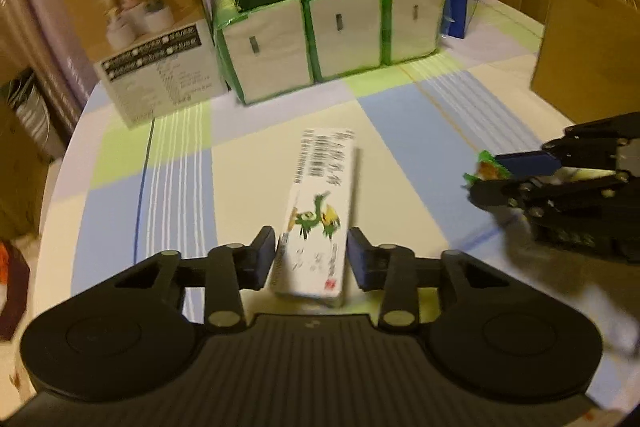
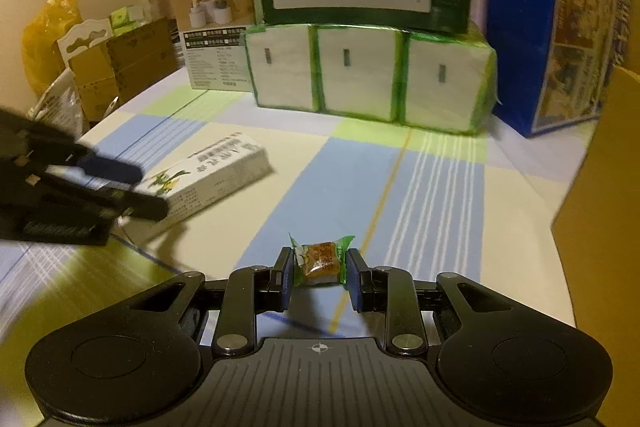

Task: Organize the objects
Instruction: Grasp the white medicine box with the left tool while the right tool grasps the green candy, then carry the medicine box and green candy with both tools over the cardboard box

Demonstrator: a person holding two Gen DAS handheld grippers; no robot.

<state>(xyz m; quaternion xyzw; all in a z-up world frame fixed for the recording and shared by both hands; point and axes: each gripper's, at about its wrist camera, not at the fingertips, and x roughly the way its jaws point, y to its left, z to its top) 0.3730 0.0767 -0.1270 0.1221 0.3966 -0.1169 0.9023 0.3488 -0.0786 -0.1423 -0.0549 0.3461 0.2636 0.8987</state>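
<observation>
The left gripper (image 1: 312, 255) brackets the near end of the long white box (image 1: 320, 211); pad contact cannot be confirmed. The right gripper (image 2: 319, 273) is clamped on the green-wrapped snack (image 2: 320, 261). Risk: gripped at one end, the box may pivot and sag ahead of the fingers. The crinkly wrapper may slip.

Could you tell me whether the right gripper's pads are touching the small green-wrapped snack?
Touching. The right wrist view shows the snack between the right gripper's pads, its green wrapper edges meeting both with no gap.
</observation>
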